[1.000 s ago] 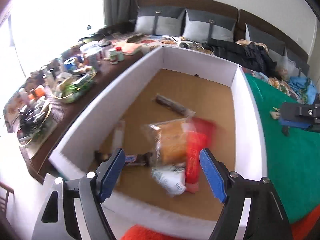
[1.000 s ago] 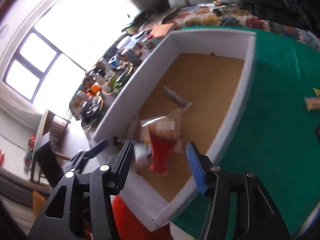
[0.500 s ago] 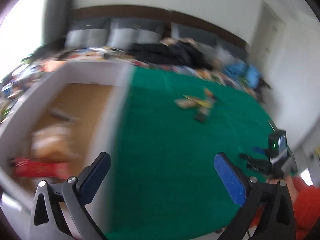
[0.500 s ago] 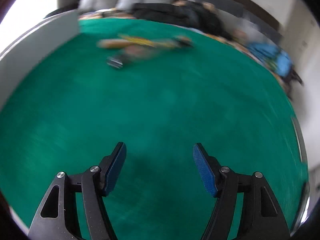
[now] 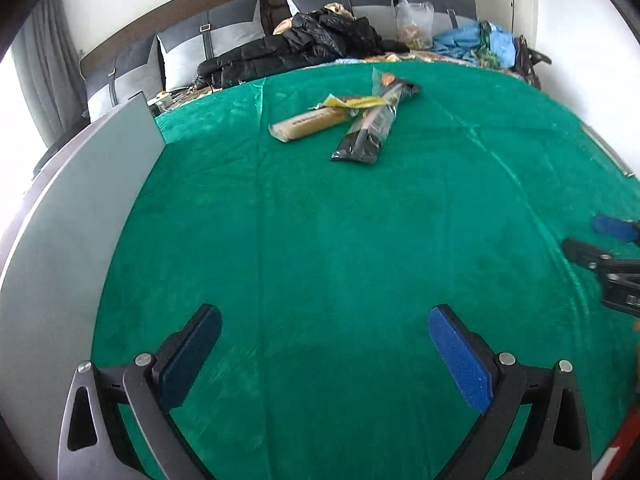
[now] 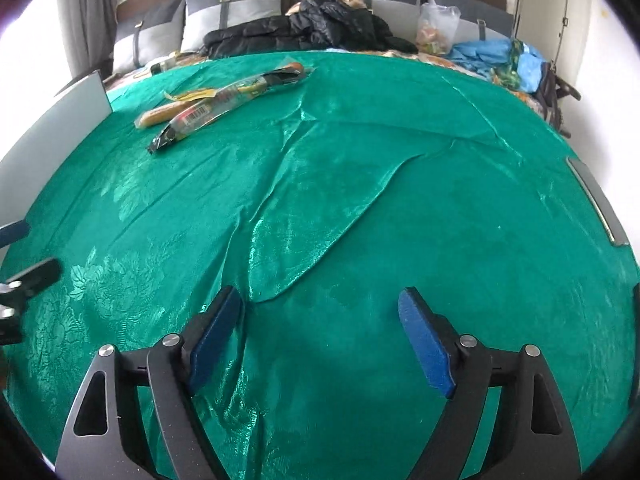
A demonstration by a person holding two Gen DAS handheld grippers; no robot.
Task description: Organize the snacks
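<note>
Both grippers, left gripper (image 5: 324,354) & right gripper (image 6: 320,340), wide & empty, right's jaws just opening, now off the box (image 5: 80,208); next the snack packs (image 5: 352,120) near bed's (image 5: 320,240) far edge.

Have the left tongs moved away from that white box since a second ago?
Yes. The left tongs, open and empty, swung rightward off the white box, now over green cloth.

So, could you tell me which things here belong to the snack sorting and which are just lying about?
Job:
- tan snack packet
- dark snack packet
- yellow wrapper
- white box

Lying about:
- black jacket
- blue clothes
- clear bag
- grey cushions
</note>
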